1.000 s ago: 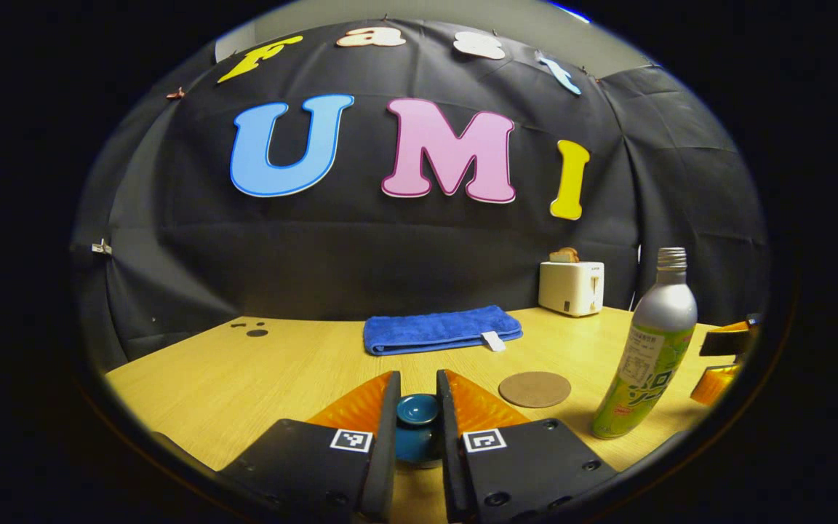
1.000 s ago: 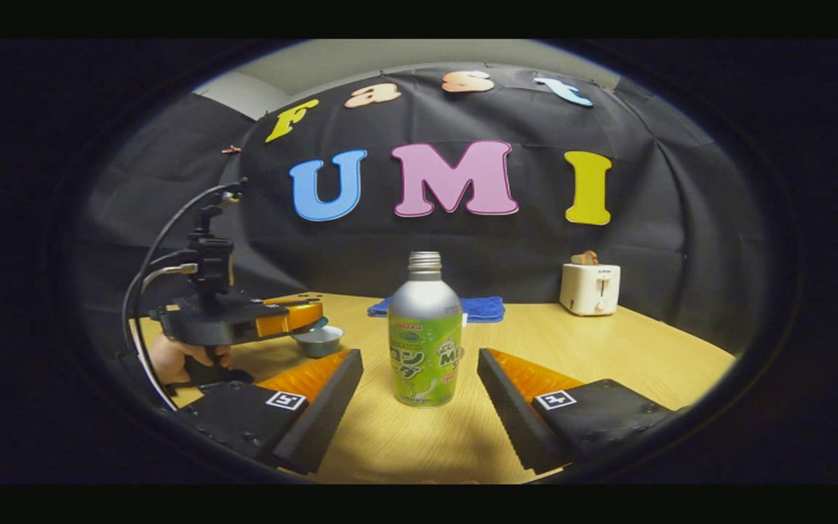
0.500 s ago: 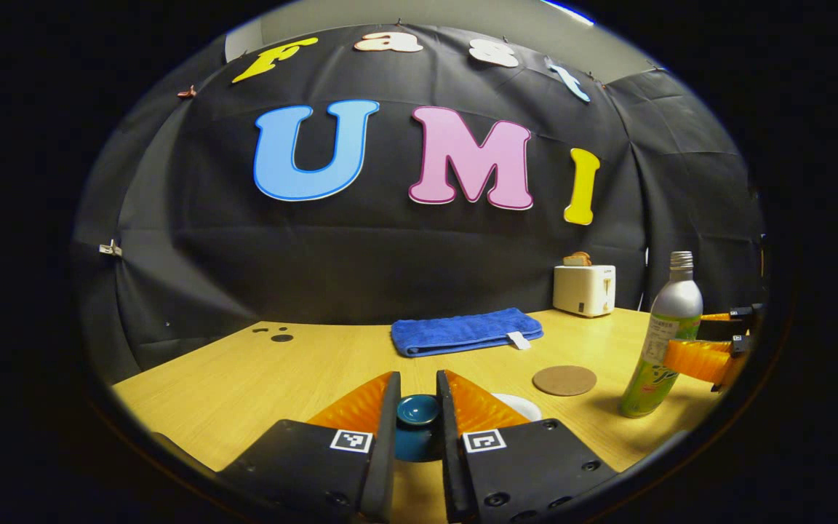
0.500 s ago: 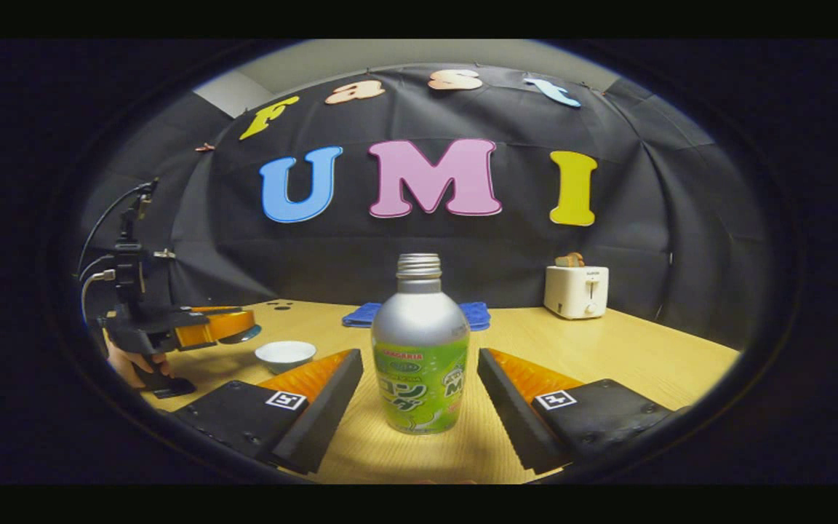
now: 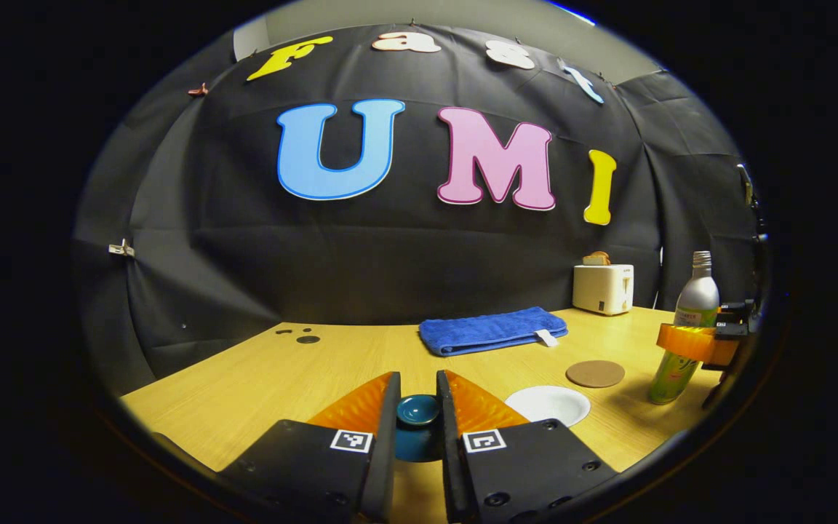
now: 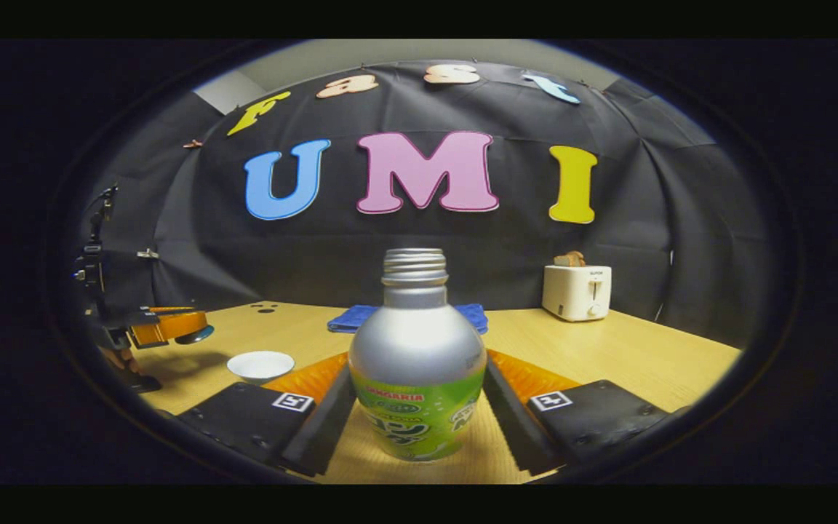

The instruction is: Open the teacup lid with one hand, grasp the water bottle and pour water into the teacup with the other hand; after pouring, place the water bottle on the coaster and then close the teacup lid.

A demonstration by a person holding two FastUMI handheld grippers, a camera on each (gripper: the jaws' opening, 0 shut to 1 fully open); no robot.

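My left gripper (image 5: pixel 417 389) is shut on the knob of the teal teacup lid (image 5: pixel 419 413) and holds it above the table. To its right the white teacup (image 5: pixel 548 404) stands uncovered, with the round brown coaster (image 5: pixel 595 373) just beyond it. In the right gripper view the silver and green water bottle (image 6: pixel 417 407) stands upright and uncapped. My right gripper (image 6: pixel 419 364) is open, one finger on each side of the bottle's body. That view also has the teacup (image 6: pixel 260 365) at the left and the left gripper (image 6: pixel 168 326) with the lid (image 6: pixel 195 335) above the table.
A folded blue towel (image 5: pixel 492 329) lies at the back of the wooden table (image 5: pixel 259 378). At the back right stands a white toaster (image 5: pixel 603 288) with toast in it. The far bottle (image 5: pixel 683 331) with the right gripper (image 5: pixel 695 343) around it is near the table's right edge.
My left gripper carried the lid left and away from the teacup, uncovering it. The right gripper moved forward until the bottle stood between its fingers.
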